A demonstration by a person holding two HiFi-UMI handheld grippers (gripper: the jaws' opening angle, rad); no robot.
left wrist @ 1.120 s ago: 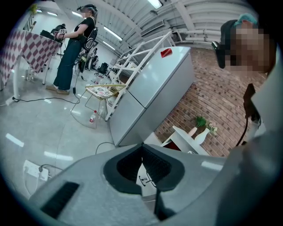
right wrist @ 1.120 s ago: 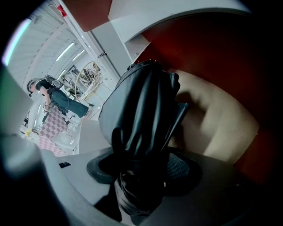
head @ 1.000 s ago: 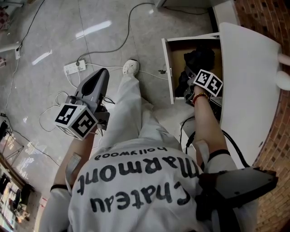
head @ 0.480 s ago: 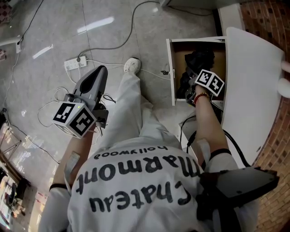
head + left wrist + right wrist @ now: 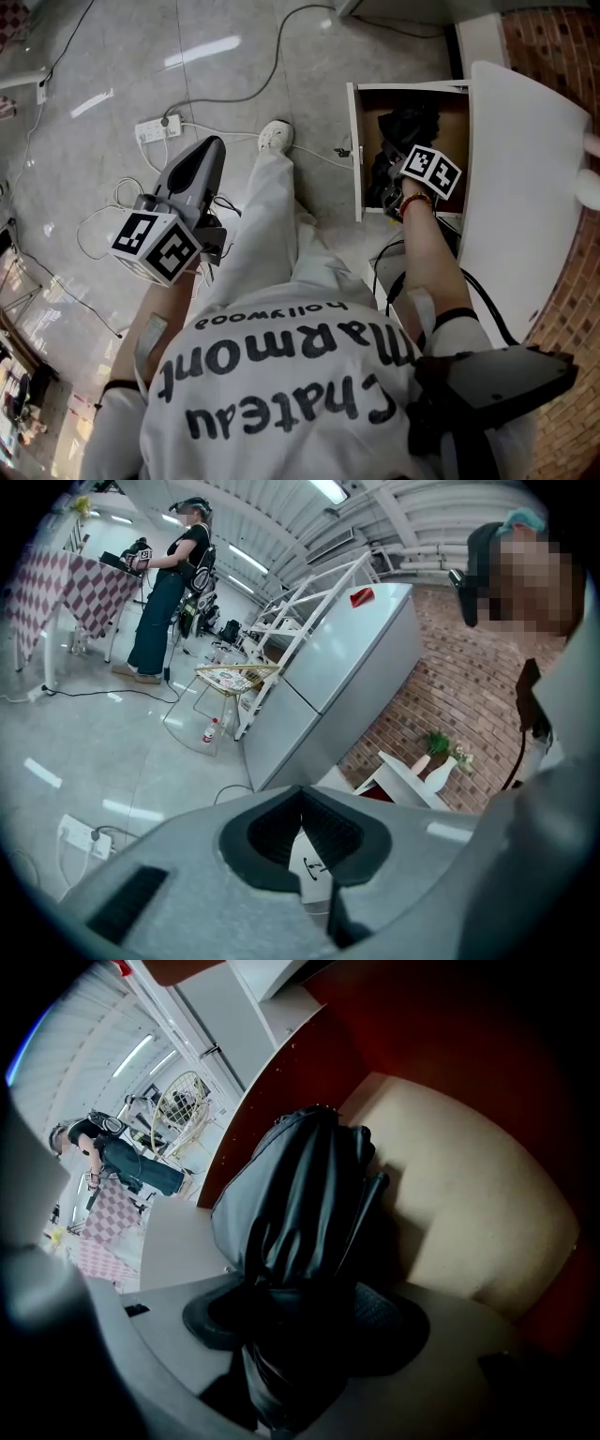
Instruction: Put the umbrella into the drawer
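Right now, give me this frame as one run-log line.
task: umbrella to drawer | right gripper: shut on umbrella, inside open drawer | left gripper: shut, empty, away from drawer | umbrella not yet released

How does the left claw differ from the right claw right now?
The left claw is shut with nothing in it; the right claw is shut on the black umbrella. The left claw is held out over the floor beside the person's leg; the right claw reaches inside the open drawer. Both have grey bodies.
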